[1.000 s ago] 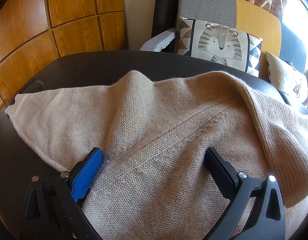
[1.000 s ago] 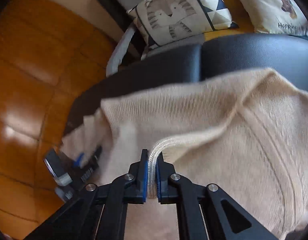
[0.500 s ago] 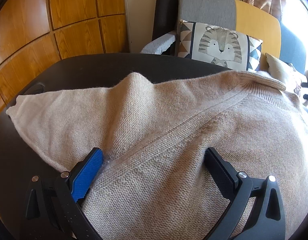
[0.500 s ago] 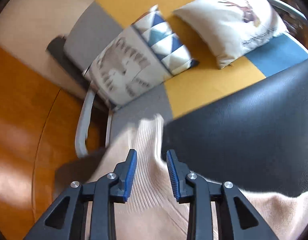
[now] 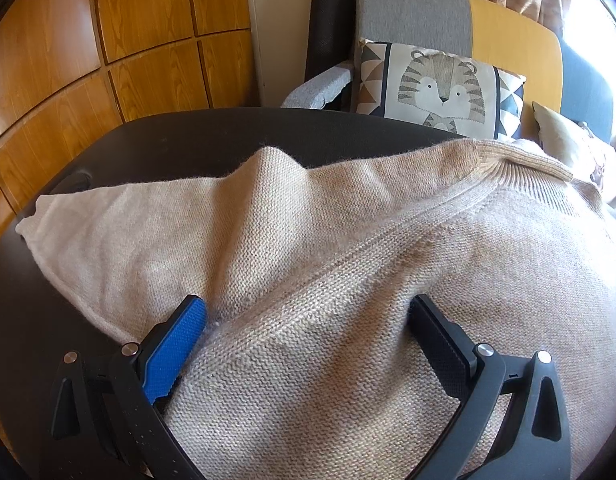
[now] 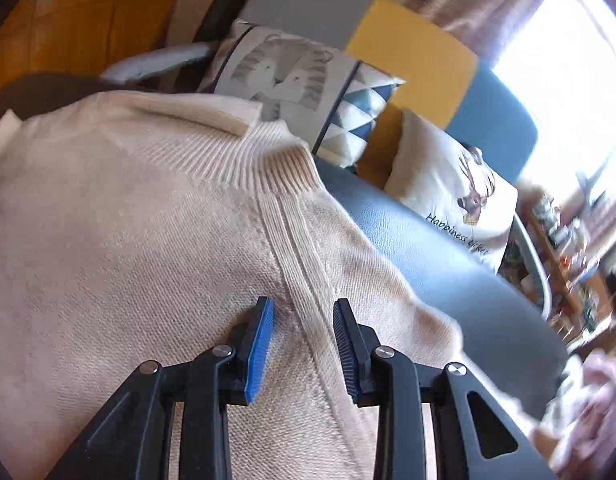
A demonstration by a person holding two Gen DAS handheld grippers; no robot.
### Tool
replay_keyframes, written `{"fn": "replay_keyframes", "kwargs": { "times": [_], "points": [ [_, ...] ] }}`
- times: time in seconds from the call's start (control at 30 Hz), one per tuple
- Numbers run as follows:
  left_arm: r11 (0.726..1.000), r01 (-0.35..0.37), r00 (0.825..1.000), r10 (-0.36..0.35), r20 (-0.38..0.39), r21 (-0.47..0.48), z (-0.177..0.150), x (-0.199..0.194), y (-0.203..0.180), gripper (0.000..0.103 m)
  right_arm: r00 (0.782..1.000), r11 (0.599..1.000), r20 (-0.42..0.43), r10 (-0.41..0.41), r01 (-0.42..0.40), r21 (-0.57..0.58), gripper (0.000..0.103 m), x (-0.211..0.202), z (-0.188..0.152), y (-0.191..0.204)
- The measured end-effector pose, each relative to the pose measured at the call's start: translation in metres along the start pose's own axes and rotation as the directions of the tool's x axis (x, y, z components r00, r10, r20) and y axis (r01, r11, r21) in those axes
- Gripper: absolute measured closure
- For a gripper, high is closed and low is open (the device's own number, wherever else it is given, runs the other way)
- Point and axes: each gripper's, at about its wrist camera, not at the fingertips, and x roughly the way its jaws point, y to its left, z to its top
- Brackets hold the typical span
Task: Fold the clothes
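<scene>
A beige knit sweater point(image 5: 348, 240) lies spread over a black padded surface point(image 5: 187, 140). Its ribbed collar point(image 5: 520, 164) shows at the far right, and one sleeve runs out to the left. My left gripper point(image 5: 308, 304) stands wide open, its fingers resting on the knit on either side of a raised fold. In the right wrist view the sweater point(image 6: 127, 220) fills the left half, with the collar point(image 6: 243, 152) at the top. My right gripper point(image 6: 303, 306) is open just above the ribbed shoulder seam, and its pads do not press on the fabric.
A sofa in grey, yellow and blue stands behind the surface with a tiger cushion point(image 5: 440, 84) and a deer cushion point(image 6: 456, 188). A wood-panel wall point(image 5: 107, 40) is on the left. Some pinkish cloth point(image 6: 588, 400) lies at the lower right, and cluttered shelves stand further right.
My right gripper let go of the sweater's ribbed edge, opened and swung round over the shoulder seam. The lifted part of the sweater now lies flat with the collar showing. The left gripper stayed put.
</scene>
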Motion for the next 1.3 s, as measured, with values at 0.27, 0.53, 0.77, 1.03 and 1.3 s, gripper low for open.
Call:
{"fn": "replay_keyframes", "kwargs": {
  "times": [0.27,0.53,0.77,1.03,1.3],
  "points": [
    [0.999,0.012,0.999,-0.009,-0.046,0.052,0.013,-0.006,-0.015,0.001,0.996,0.992,0.014,0.087,-0.088,0.093,0.071,0.007,-0.003,-0.019],
    [0.931,0.189,0.981,-0.194,-0.015,0.312,0.087,-0.014,-0.141,0.002,0.990,0.970,0.024,0.142,-0.144,0.194,0.057,0.013,-0.006,-0.034],
    [0.840,0.268,0.963,-0.226,-0.144,0.472,0.132,0.049,-0.217,0.009,0.990,0.970,0.036,0.138,-0.143,0.196,0.057,0.013,-0.009,-0.033],
    [0.932,-0.072,0.997,0.068,0.025,0.356,0.166,0.083,-0.144,0.009,0.990,0.970,0.042,0.134,-0.139,0.198,0.056,0.013,-0.010,-0.032],
    [0.987,0.057,0.992,-0.072,0.101,0.148,0.089,0.002,-0.027,0.009,0.992,0.973,0.039,0.123,-0.128,0.192,0.055,0.013,-0.009,-0.032]
  ]
}}
